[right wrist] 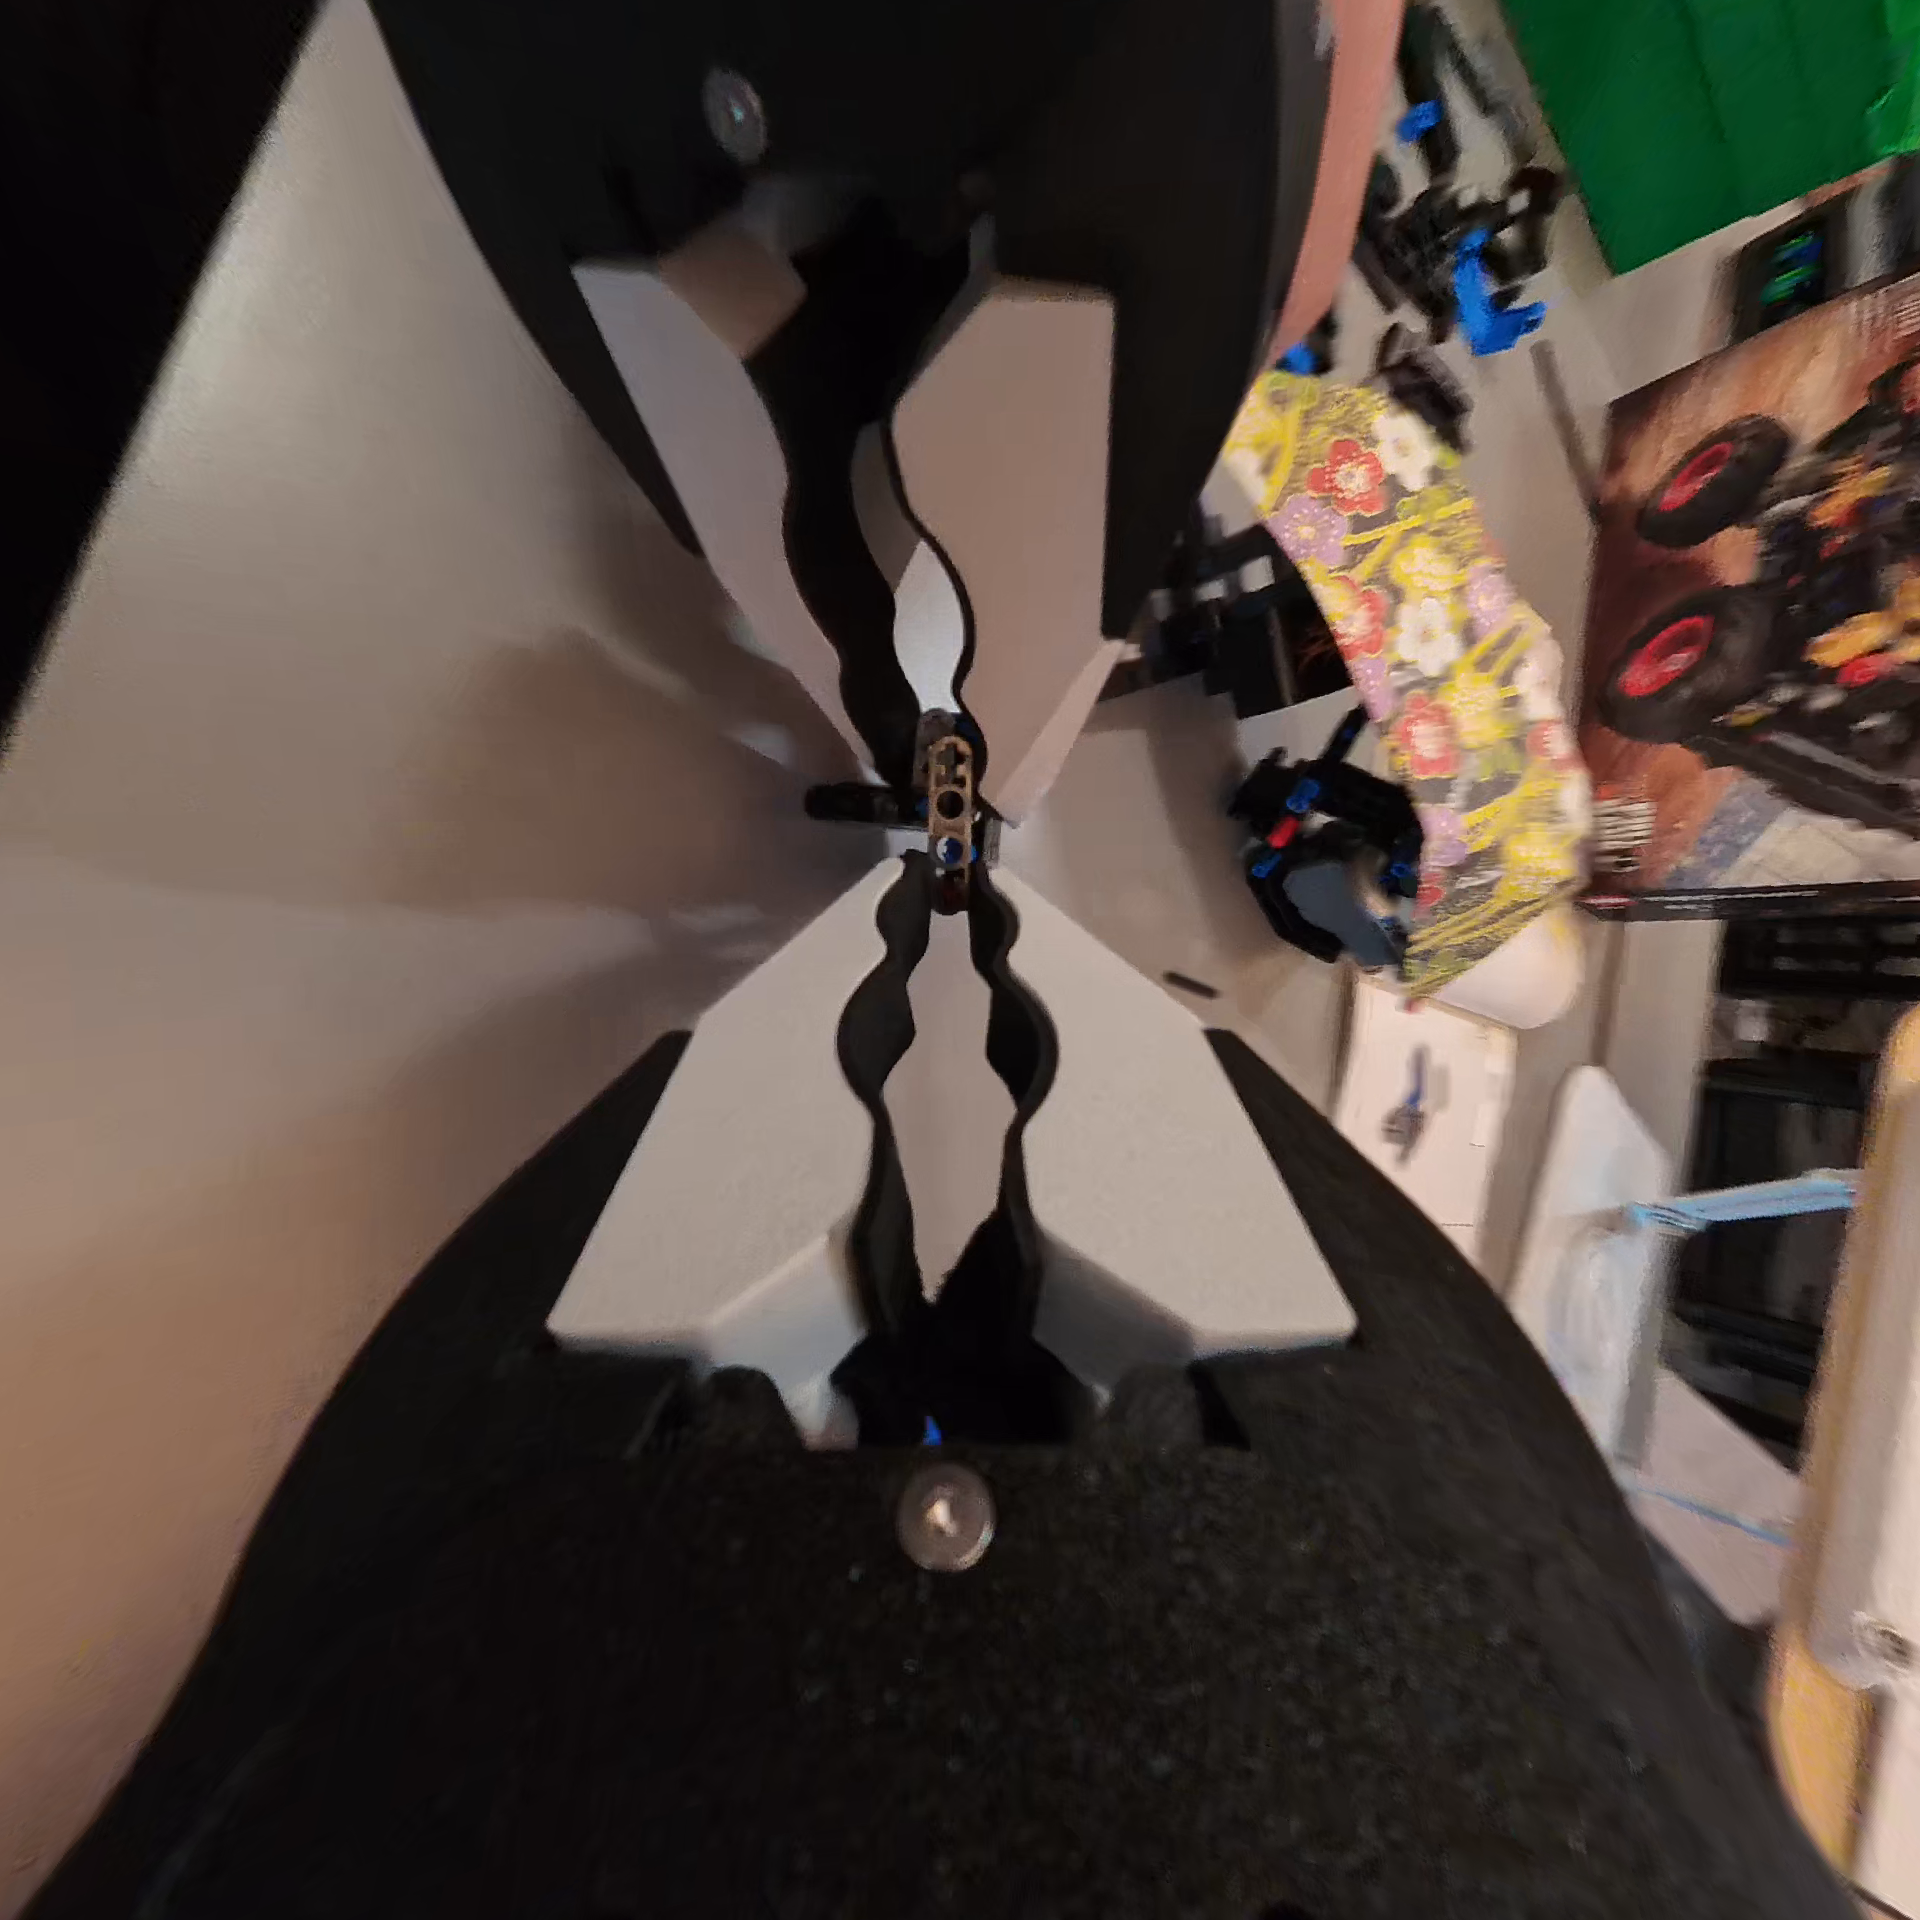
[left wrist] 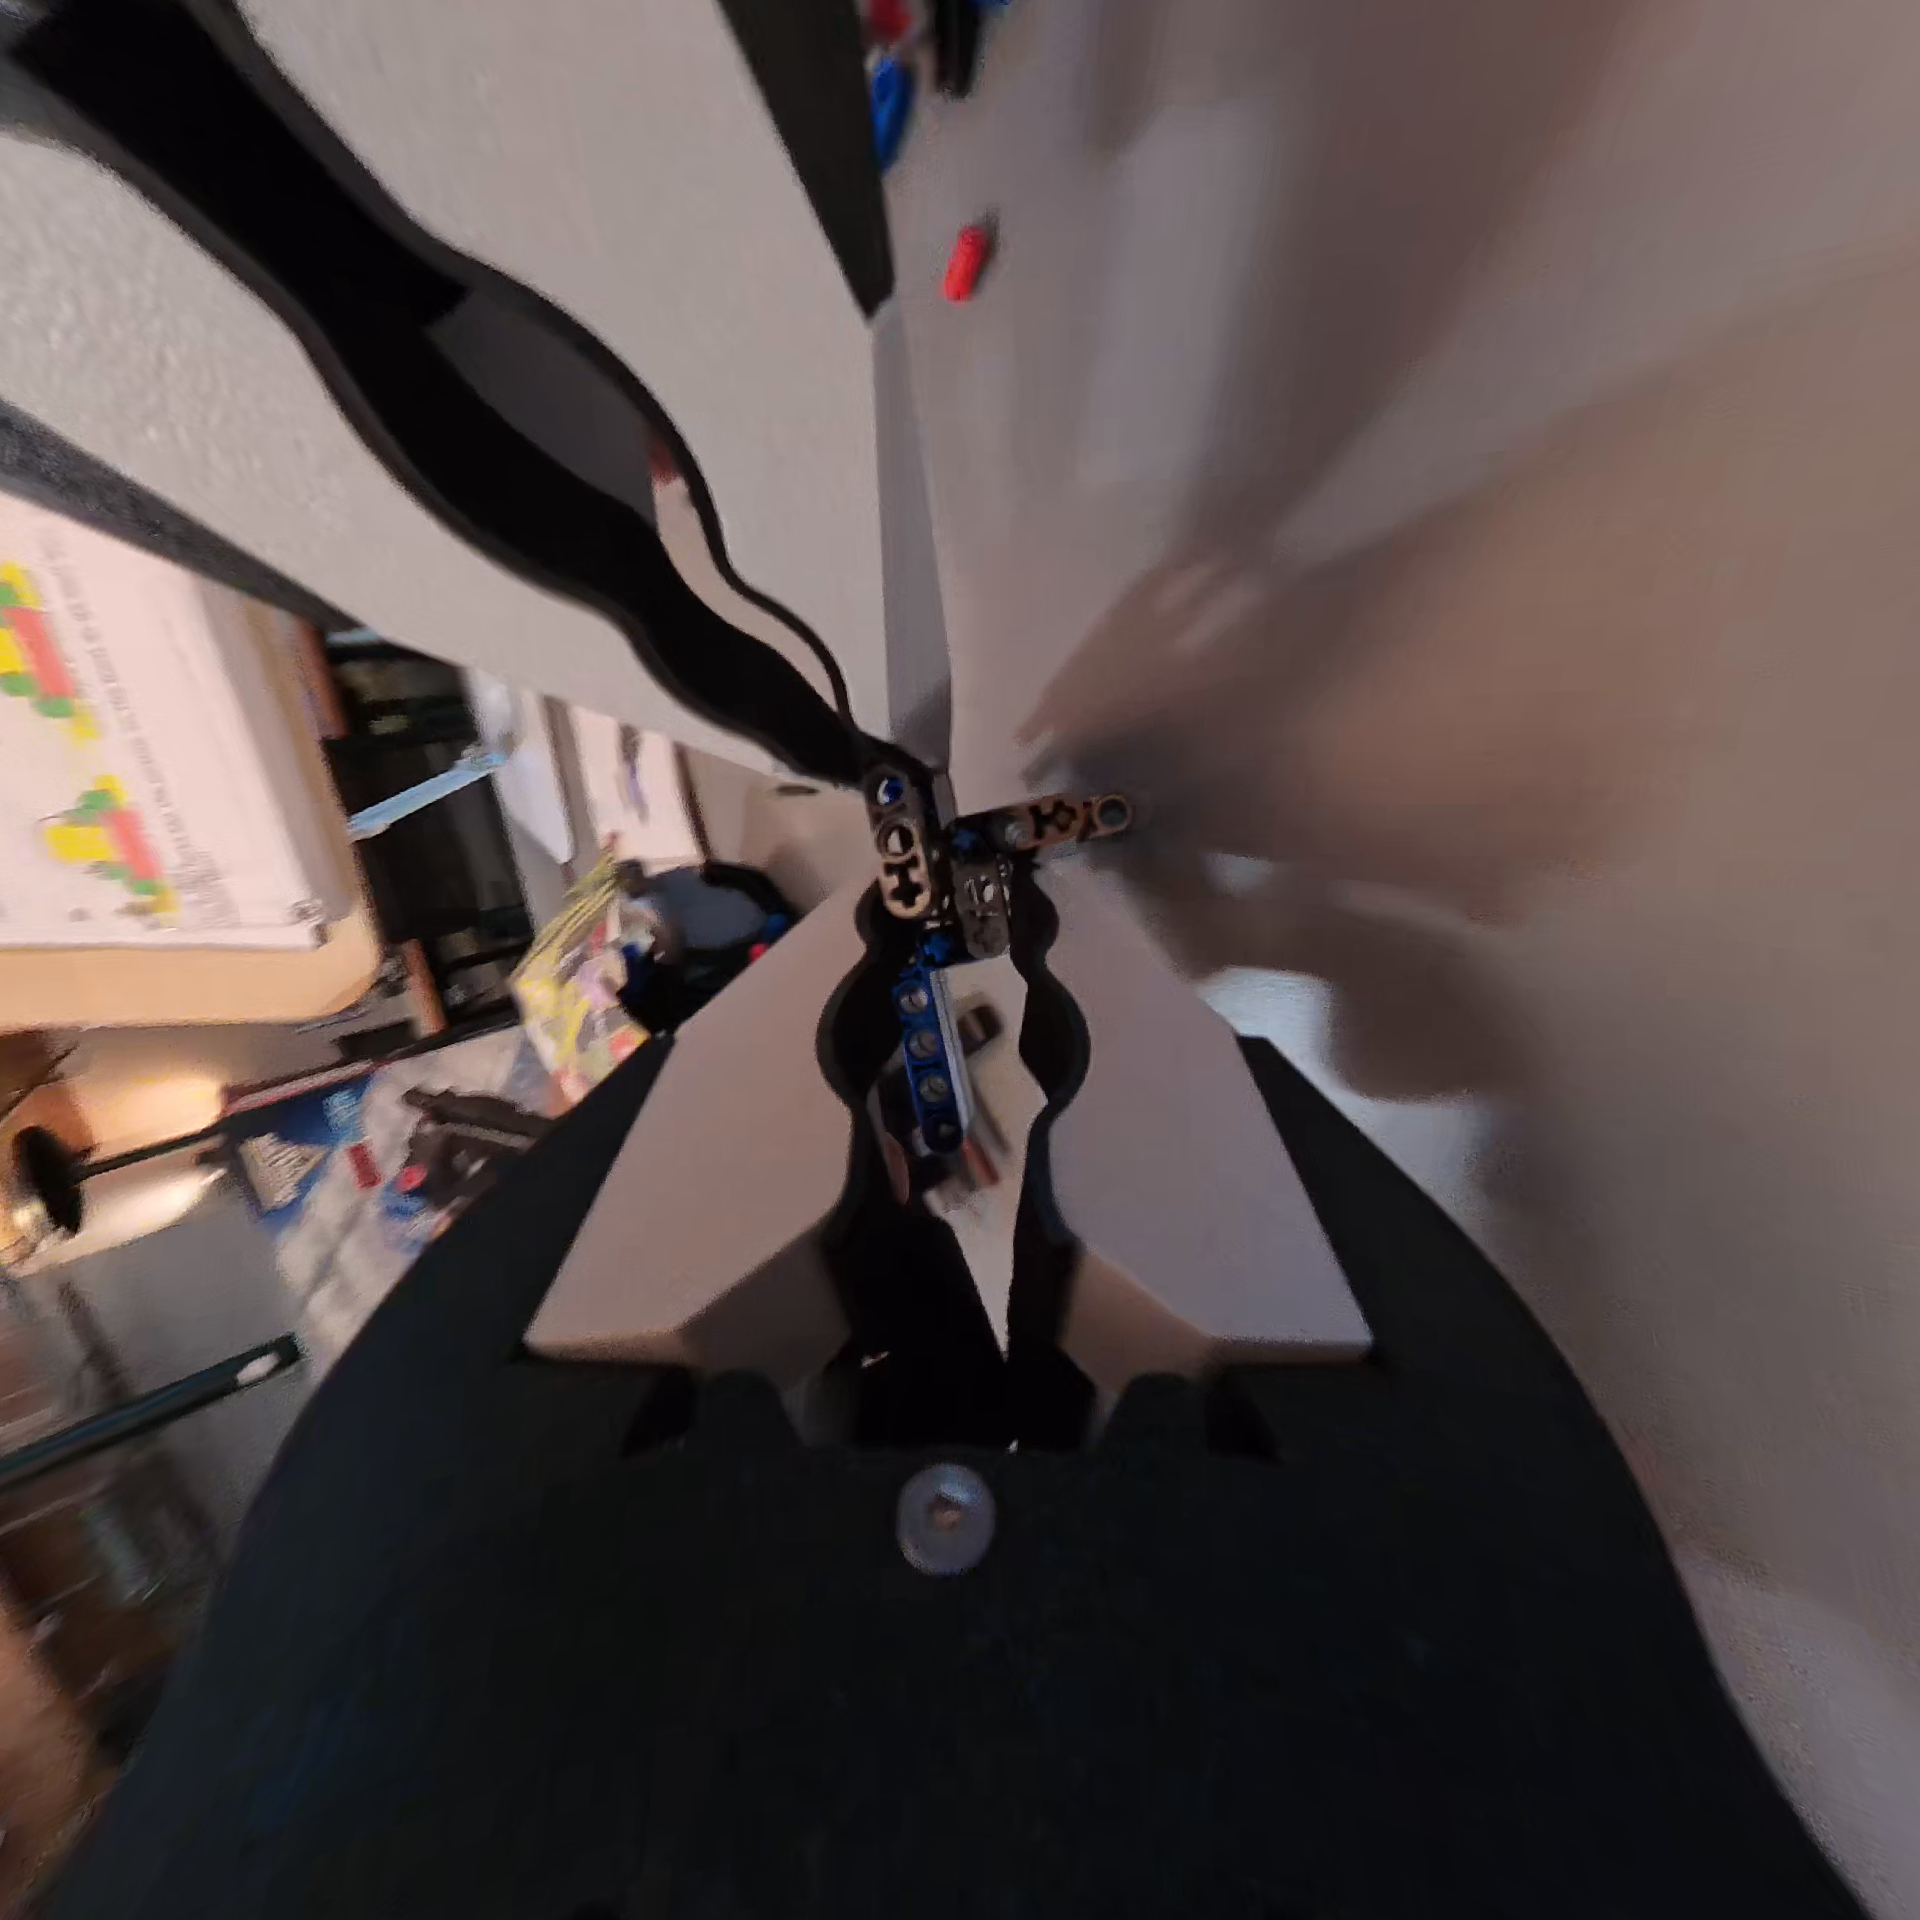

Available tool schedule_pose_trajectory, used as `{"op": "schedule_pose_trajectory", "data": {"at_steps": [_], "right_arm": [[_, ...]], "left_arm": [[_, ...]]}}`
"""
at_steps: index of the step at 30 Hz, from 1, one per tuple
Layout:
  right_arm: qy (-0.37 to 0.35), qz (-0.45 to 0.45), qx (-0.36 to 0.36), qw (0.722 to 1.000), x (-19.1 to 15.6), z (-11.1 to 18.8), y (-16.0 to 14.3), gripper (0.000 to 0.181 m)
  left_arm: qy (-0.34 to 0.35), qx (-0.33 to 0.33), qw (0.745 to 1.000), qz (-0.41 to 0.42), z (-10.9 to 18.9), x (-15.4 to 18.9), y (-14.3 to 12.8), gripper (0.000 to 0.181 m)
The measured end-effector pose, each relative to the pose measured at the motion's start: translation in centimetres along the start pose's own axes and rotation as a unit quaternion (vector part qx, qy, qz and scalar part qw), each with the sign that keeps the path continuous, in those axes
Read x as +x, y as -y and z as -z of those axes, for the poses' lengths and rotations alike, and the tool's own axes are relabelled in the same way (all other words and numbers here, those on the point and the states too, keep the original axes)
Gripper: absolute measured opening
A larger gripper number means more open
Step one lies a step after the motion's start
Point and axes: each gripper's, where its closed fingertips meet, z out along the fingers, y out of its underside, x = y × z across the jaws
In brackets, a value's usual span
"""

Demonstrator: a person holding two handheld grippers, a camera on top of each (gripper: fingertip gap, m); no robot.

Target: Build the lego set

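Here, in the left wrist view, the left gripper (left wrist: pixel 940 914) is clenched on a small lego assembly (left wrist: pixel 940 894) held up off the table: a blue beam with a row of holes (left wrist: pixel 930 1055) runs back between its wavy black fingers, and tan and grey short beams stick out past the tips. The right gripper (left wrist: pixel 883 769) comes in from the upper left, its tips pinching the tan beam (left wrist: pixel 899 852) at the top of the same assembly. A second tan beam (left wrist: pixel 1065 819) juts out to the right. Beyond lie a red pin (left wrist: pixel 968 262) on the pale table (left wrist: pixel 1039 364), an instruction sheet (left wrist: pixel 125 769) at left, and a blurred set box (left wrist: pixel 384 1132) below it.

In the right wrist view, the right gripper (right wrist: pixel 951 873) is clamped on the bottom end of the tan beam (right wrist: pixel 948 800), with the left gripper (right wrist: pixel 930 717) meeting it from above, also closed on the assembly. To the right sit a floral cloth (right wrist: pixel 1423 665), a partly built black-and-blue model (right wrist: pixel 1320 852), and a box picturing a truck (right wrist: pixel 1766 592).
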Motion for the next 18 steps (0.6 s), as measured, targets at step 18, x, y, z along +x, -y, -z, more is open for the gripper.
{"op": "schedule_pose_trajectory", "data": {"at_steps": [18], "right_arm": [[-0.137, -0.002, 0.005, 0.99, 4.1, -1.3, -1.1, 0.009]], "left_arm": [[0.147, 0.019, 0.988, 0.04, -2.5, -3.5, -1.7, 0.016]]}}
